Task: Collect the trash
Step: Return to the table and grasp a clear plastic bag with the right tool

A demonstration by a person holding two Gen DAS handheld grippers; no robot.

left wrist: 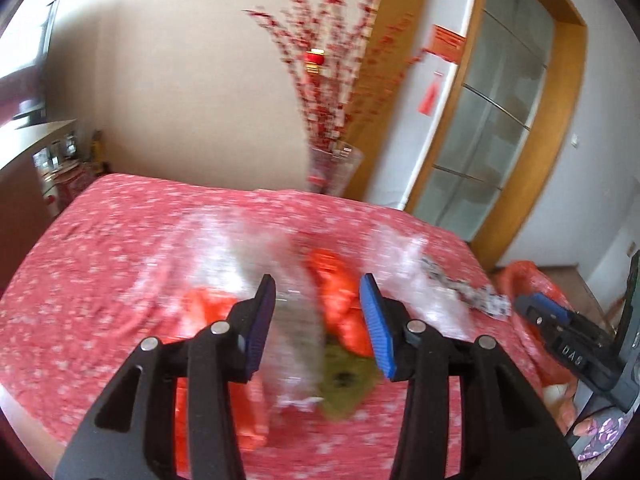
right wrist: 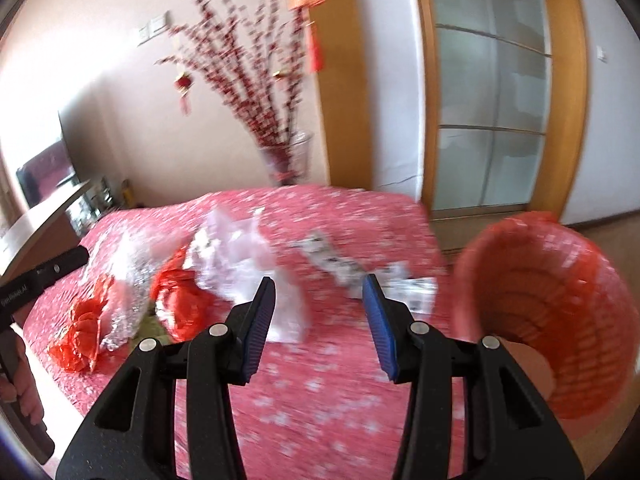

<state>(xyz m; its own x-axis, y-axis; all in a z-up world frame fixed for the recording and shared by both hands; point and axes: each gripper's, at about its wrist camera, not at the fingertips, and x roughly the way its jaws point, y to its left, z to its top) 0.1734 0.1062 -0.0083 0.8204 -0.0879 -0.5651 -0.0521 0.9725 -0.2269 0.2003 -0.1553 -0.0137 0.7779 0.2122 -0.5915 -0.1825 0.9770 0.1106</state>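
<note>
Here both tools gape empty: left tool (left wrist: pixel 318 320) above crumpled clear plastic wrap (left wrist: pixel 296 320), right tool (right wrist: pixel 320 320) over the red flowered bedspread (right wrist: pixel 320 400).

A home, likely a living room. A table under a red flowered cloth (right wrist: pixel 320 392) stands by a beige wall with a vase of red blossom branches (left wrist: pixel 332 92), a hanging lantern charm (right wrist: pixel 183 84), a television (right wrist: pixel 46 172) and a wood-framed glass door (right wrist: pixel 490 92).

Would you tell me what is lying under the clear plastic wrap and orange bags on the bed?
A green item shows beneath the clear plastic wrap and orange bags, resting on the red floral bedspread. Blur and the covering plastic hide what it is.
</note>
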